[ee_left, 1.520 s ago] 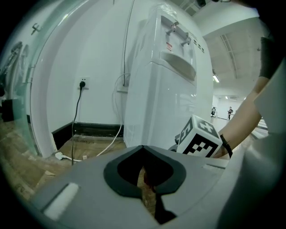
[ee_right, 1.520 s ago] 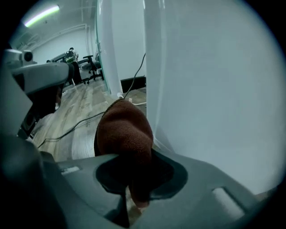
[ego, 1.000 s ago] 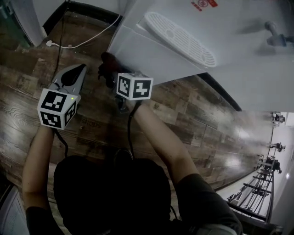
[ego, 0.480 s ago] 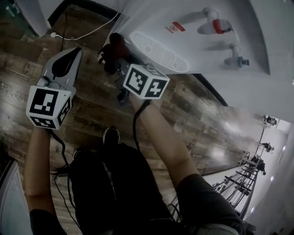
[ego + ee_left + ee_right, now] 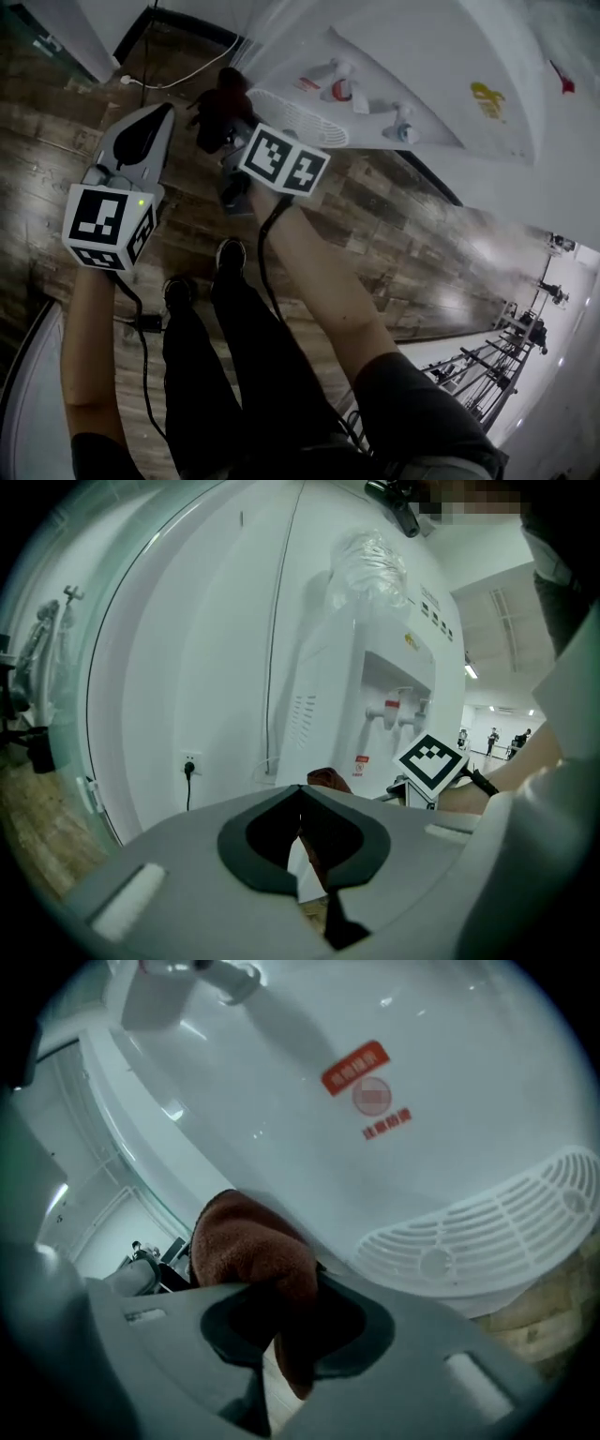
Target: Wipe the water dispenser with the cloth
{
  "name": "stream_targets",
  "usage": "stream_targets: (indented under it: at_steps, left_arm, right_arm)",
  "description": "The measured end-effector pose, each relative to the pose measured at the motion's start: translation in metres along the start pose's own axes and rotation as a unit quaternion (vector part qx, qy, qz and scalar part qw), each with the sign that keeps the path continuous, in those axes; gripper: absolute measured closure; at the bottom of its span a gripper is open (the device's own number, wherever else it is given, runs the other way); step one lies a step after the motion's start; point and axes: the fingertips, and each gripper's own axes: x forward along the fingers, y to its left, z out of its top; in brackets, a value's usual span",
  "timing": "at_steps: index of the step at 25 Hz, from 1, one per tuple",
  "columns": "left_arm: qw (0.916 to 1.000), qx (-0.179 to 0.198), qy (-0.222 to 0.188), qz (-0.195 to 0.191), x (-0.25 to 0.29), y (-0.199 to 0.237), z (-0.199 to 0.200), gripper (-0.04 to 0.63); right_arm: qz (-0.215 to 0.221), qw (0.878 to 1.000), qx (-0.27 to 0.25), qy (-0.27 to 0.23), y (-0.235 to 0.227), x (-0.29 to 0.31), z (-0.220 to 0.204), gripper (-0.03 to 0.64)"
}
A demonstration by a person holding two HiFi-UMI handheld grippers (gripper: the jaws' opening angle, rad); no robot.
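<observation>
Right hand-held gripper [image 5: 281,1290] is clenched on a bunched reddish-brown terry cloth [image 5: 246,1241]. The wad bulges up and to the left past the jaw tips in the right gripper view, while one narrow fold hangs down between the dark pads, so its long axis runs roughly along the jaws. The cloth's front presses against the lower face of the tall white plastic water dispenser [image 5: 281,1147], just left of the round white slotted drip grille [image 5: 487,1227] and below the red warning sticker [image 5: 356,1066]. From the head view the cloth [image 5: 218,101] sits at the grille's [image 5: 295,117] left edge, under the red tap [image 5: 342,89] and blue tap [image 5: 401,122]. The dispenser [image 5: 441,56] stands upright on the dark wood-pattern floor [image 5: 394,244], its long axis vertical. In the left gripper view it carries a clear water bottle [image 5: 370,569] on top, with its tap side turned towards the right of that view. Left hand-held gripper [image 5: 164,114] hangs beside the right one, apart from the dispenser, its jaws pressed together tip to tip with nothing held [image 5: 300,789], pointing towards the machine's side panel.
</observation>
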Motion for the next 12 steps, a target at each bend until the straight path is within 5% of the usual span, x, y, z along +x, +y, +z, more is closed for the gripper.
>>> stream_targets:
  at_steps: [12]
  left_arm:
    - [0.9996,0.006,0.007,-0.027,-0.029,-0.031,0.105,0.577]
  right_arm:
    - [0.030,0.997,0.040,-0.054,0.103,-0.070,0.072,0.552]
